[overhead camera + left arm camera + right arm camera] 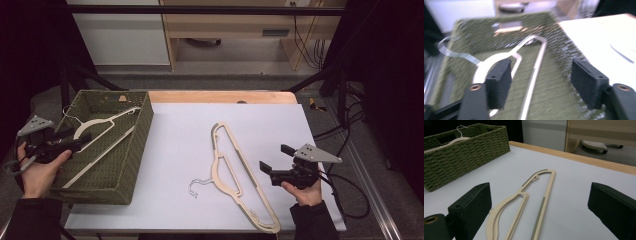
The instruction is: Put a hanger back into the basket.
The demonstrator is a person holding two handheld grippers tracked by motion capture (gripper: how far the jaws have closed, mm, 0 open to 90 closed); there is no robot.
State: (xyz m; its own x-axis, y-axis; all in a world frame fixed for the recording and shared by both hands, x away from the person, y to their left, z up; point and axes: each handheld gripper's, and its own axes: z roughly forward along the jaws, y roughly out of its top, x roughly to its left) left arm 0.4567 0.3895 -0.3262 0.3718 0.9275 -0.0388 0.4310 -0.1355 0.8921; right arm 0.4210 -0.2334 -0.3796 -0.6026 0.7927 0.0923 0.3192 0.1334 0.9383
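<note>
Just ahead of the left hand-held gripper point(75, 142), at the near left corner of a green woven basket point(142, 130), a cream clothes hanger point(95, 131) lies inside the basket, its wire hook pointing toward the far left corner. The gripper's jaws stand apart with nothing between them; in the left gripper view the hanger point(499, 60) lies below and beyond them, blurred. To the left of the right hand-held gripper point(274, 157), a second cream hanger point(235, 170) lies flat on the white tabletop point(185, 135), its hook toward the basket. This gripper's jaws are also wide apart and empty, facing that hanger point(524, 197) from just beside it.
</note>
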